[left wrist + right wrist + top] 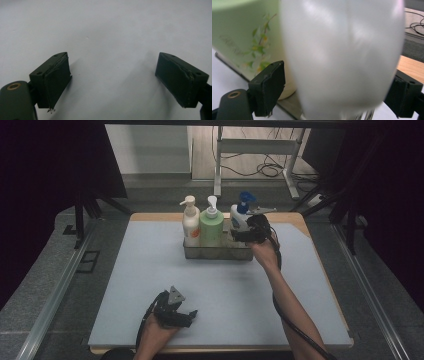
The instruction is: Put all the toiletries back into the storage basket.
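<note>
Right claw [239, 233] straddles the white spray bottle [342, 57] in the tray [215, 254] on the tabletop, jaws wide, apparently not gripping. Next: probably withdrawing cleanly. Left claw [112, 75] rests open.

White bottle [342, 57], blue-capped; green floral bottle [242, 37]; grey tray [215, 252].

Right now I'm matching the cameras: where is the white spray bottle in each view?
High view: white spray bottle at the tray's right end, beside the right gripper.
Right gripper view: large, blurred, between the jaws.
Left gripper view: mat between its jaws.
Shared landmark: green pump bottle.
</note>
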